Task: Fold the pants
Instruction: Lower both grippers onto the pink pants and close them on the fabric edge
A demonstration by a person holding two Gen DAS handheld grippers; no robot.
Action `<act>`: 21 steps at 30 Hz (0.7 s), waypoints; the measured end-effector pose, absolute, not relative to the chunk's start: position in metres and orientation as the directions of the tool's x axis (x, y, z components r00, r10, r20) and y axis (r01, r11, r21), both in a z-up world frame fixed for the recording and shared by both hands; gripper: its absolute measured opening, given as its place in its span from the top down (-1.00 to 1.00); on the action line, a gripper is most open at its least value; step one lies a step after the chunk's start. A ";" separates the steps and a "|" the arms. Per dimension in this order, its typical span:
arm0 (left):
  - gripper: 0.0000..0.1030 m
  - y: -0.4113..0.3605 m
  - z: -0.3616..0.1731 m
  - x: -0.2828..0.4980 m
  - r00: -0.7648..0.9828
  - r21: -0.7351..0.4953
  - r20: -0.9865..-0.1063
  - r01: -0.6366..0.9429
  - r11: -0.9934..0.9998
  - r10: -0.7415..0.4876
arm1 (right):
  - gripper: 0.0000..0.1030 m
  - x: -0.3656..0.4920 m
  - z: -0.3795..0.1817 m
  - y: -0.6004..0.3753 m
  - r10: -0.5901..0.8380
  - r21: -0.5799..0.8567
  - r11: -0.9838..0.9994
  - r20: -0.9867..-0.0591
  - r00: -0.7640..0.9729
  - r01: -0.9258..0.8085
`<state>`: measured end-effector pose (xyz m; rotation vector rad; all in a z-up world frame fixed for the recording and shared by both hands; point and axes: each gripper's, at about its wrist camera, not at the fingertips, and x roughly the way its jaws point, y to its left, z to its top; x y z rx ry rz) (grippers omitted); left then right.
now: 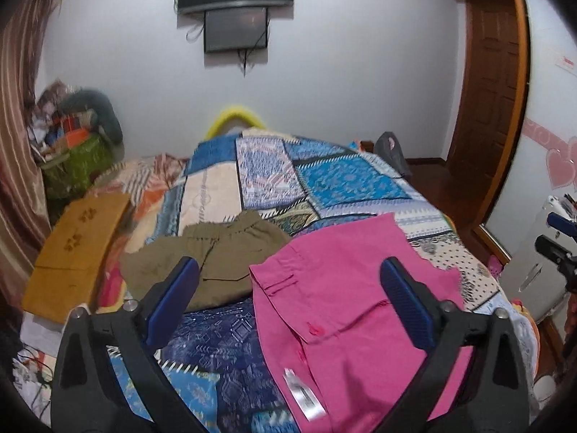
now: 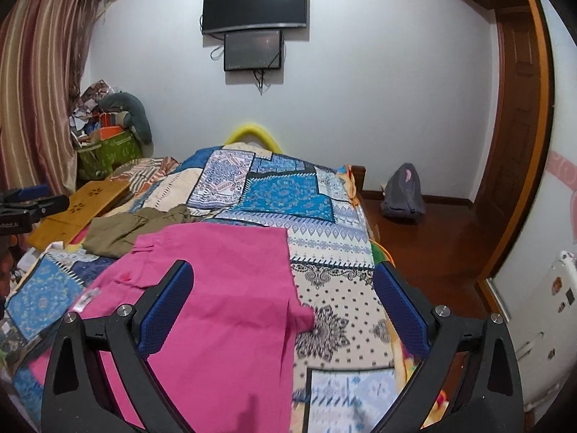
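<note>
- The jaws of the left gripper (image 1: pixel 288 299) stand wide apart with nothing between the blue pads; they hang above the bed without touching cloth.
- The jaws of the right gripper (image 2: pixel 285 306) are spread just as wide and hold nothing either.
- The pink pants (image 1: pixel 346 288) lie on the bed straight ahead of and under both pairs of jaws. In the left wrist view they fill the space from mid-gap to the right-hand jaw; in the right wrist view they (image 2: pixel 223 288) sit under the left-hand jaw and reach to mid-gap.
- The waistband end faces the left gripper: a belt loop, a pink button (image 1: pixel 316 331) on a stitched fly and a white label (image 1: pixel 303 397) turned out near the bottom edge.
- The cloth is mostly flat with soft creases; its far edge is straight, and one corner juts out to the right of the main shape, toward the middle of the right gripper's gap.
- Olive-green pants (image 1: pixel 216 256) lie rumpled just beyond the left gripper's left jaw, close beside the pink pair.
- The bed (image 2: pixel 281 187) wears a patchwork cover in blue, cream and white prints.
- A yellow-brown folding board (image 1: pixel 75 249) rests left of the olive garment.
- Far ahead, a dark television (image 2: pixel 254 3) hangs on the white wall with a smaller screen beneath it.
- Striped curtains (image 2: pixel 39 83) hang to the left, above a green bag (image 2: pixel 108 151) heaped with clutter.
- To the right are a wooden door (image 2: pixel 515 115), a dark wooden floor and a grey backpack (image 2: pixel 404 195).
</note>
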<state>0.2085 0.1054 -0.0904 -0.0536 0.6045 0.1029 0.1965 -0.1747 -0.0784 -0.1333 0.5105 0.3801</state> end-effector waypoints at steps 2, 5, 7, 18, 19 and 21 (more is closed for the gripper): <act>-0.68 0.117 -0.105 0.233 0.791 0.007 -0.603 -0.129 0.992 0.107 | -0.84 0.212 -0.077 -0.171 0.334 -0.026 0.916 -0.507 0.795 -0.401; -0.67 0.130 -0.125 0.258 0.767 0.052 -0.625 -0.148 0.988 0.148 | -0.84 0.235 -0.079 -0.162 0.347 -0.034 0.907 -0.508 0.789 -0.420; -0.67 0.139 -0.141 0.276 0.748 0.064 -0.644 -0.157 0.985 0.161 | -0.84 0.255 -0.085 -0.155 0.349 -0.048 0.900 -0.516 0.782 -0.433; -0.25 0.160 -0.230 0.355 0.600 0.069 -0.790 -0.125 0.990 0.130 | -0.53 0.361 -0.152 -0.115 0.329 -0.087 0.850 -0.683 0.652 -0.520; -0.17 0.161 -0.237 0.360 0.583 0.072 -0.802 -0.115 0.991 0.126 | -0.46 0.369 -0.158 -0.111 0.328 -0.087 0.843 -0.700 0.635 -0.531; -0.13 0.159 -0.246 0.367 0.569 0.070 -0.815 -0.093 0.993 0.111 | -0.35 0.384 -0.169 -0.105 0.328 -0.083 0.830 -0.726 0.604 -0.551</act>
